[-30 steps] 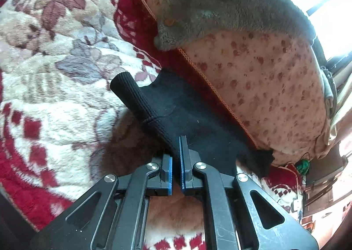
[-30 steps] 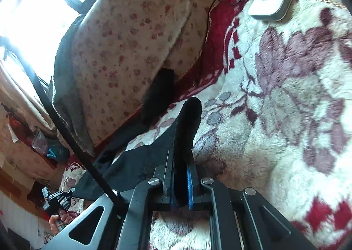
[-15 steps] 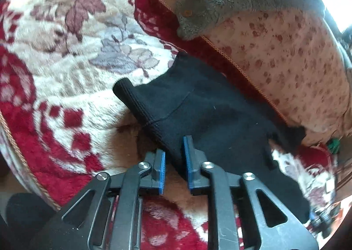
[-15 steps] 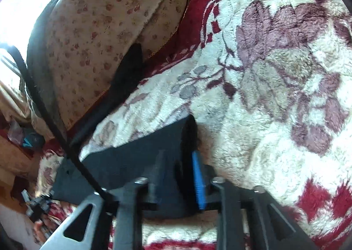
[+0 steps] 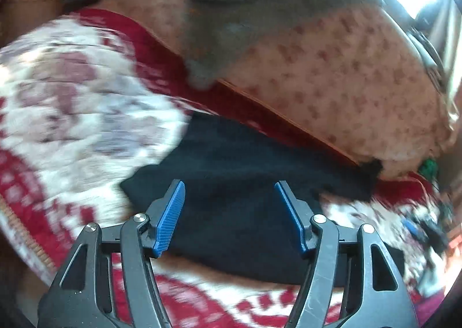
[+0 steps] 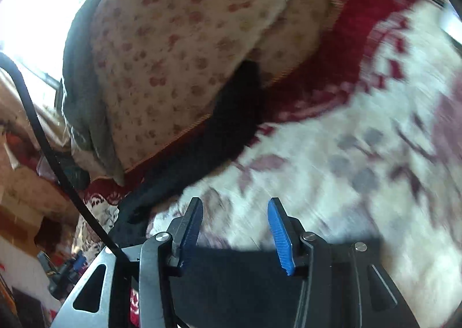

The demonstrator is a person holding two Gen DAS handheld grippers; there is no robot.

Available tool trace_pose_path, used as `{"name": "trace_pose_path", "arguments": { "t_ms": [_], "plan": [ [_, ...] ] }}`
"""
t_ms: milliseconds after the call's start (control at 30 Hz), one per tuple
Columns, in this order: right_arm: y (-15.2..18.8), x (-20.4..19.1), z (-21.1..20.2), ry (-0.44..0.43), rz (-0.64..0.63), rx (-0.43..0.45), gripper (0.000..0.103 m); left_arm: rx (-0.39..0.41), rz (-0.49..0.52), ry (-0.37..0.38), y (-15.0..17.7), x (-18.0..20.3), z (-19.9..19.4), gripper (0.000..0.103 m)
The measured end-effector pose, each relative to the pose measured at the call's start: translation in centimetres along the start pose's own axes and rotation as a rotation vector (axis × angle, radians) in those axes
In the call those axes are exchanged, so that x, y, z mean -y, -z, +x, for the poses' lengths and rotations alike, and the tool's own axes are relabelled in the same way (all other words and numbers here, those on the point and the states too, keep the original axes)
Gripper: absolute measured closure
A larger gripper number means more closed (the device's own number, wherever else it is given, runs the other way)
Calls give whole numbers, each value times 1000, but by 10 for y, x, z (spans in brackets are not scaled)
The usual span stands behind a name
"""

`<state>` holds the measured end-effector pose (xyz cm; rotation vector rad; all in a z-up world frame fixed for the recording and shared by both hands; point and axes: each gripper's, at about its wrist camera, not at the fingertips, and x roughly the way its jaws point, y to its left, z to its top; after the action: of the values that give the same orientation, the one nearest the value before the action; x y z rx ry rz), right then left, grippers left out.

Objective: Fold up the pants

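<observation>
The black pants (image 5: 239,183) lie flat on the red and white floral blanket (image 5: 72,114), one leg reaching back to the floral cushion. My left gripper (image 5: 229,192) is open and empty, its blue pads spread wide just above the pants. In the right wrist view the pants (image 6: 234,120) run along the cushion's foot, and another part lies under the gripper at the bottom. My right gripper (image 6: 234,212) is open and empty, over the blanket (image 6: 346,160). Both views are motion-blurred.
A floral cushion (image 5: 346,76) stands behind the pants with a grey fleece garment (image 5: 245,10) draped over it. A black cable (image 6: 43,137) crosses the left of the right wrist view. Clutter lies off the blanket's edge (image 5: 427,227).
Both grippers have opened and let go of the pants. The held edges now lie flat on the blanket, and both grippers have drawn back.
</observation>
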<state>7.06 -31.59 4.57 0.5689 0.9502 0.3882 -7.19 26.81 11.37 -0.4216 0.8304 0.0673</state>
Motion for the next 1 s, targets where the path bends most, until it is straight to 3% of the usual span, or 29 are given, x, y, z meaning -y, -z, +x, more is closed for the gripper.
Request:
{"name": "trace_pose_path", "arguments": {
  "t_ms": [133,333,500,600,733,1000],
  "plan": [
    [-38,-25,36,30,-121,-49,57,-73,106,76,-19,34,41,39],
    [-84,-69,91,81,-420,-148,51,-173,428,153,-40,101,108,39],
    [-105,-91,138,123,-673,-275,51,-268,619,270,-55,139,158,39],
    [-114,-99,163,135,-808,-331,51,-296,688,308,-64,155,180,39],
    [-127,-107,185,97,-885,-395,51,-369,802,352,-75,173,215,39],
    [-132,-111,225,127,-1043,-583,50,-524,855,405,-84,183,261,39]
  ]
}}
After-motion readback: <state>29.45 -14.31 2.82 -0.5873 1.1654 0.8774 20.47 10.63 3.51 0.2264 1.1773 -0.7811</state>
